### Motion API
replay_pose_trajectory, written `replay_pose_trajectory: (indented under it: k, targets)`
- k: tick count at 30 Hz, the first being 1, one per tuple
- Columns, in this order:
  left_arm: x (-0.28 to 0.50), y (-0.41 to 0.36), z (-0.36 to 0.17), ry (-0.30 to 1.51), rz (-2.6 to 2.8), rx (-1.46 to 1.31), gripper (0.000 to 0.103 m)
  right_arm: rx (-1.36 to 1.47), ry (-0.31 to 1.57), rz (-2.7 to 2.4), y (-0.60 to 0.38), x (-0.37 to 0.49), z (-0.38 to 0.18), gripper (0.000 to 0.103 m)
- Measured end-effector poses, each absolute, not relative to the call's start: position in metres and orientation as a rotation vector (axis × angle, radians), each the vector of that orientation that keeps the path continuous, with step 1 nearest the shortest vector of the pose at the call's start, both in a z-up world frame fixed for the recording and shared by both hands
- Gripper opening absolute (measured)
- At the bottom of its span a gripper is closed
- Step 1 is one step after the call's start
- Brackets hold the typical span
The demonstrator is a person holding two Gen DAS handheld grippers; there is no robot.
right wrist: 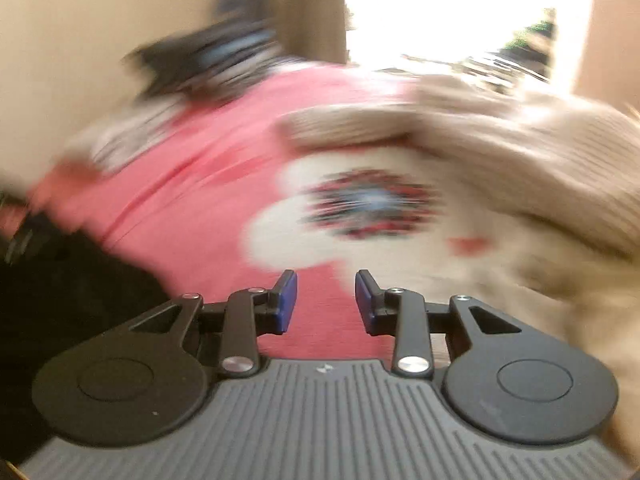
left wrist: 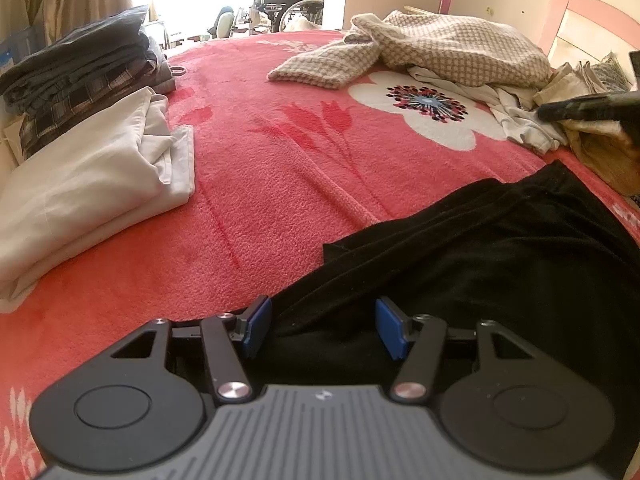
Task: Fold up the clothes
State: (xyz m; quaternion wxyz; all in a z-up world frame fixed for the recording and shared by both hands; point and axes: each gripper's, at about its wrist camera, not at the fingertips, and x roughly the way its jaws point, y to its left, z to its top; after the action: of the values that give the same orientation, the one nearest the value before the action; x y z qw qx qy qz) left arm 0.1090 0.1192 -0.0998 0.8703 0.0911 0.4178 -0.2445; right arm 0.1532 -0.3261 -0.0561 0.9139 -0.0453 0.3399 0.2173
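Note:
A black garment [left wrist: 480, 248] lies spread on the pink blanket [left wrist: 280, 168] at the near right. My left gripper [left wrist: 324, 320] hovers low over its near left edge. The blue pads [left wrist: 258, 326] stand well apart, with black cloth lying under and between them but not pinched. The right wrist view is smeared. In it my right gripper [right wrist: 326, 300] is open over the pink blanket [right wrist: 200, 184], nothing between its fingers. The black garment [right wrist: 80, 280] is to its left and a beige checked garment [right wrist: 520, 160] lies ahead on the right.
A folded white garment [left wrist: 92, 184] and a dark folded pile [left wrist: 80, 64] sit at the left. The beige checked garment [left wrist: 420, 48] and crumpled pale clothes [left wrist: 520, 108] lie at the far right. A dark blurred object [left wrist: 588, 104] juts in at the right edge. A wheelchair [left wrist: 292, 0] stands beyond the bed.

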Motion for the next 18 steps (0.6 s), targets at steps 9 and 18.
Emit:
replay_pose_trajectory:
  k: [9,18]
  targets:
    - [0.109,0.118,-0.100,0.866,-0.513,0.210,0.059,-0.067,0.788,0.543,-0.349,0.105,-0.051,0.030]
    - [0.107,0.119,-0.101,0.857,-0.512,0.216,0.061,-0.396,0.824,0.691,-0.301,0.107,-0.086,0.018]
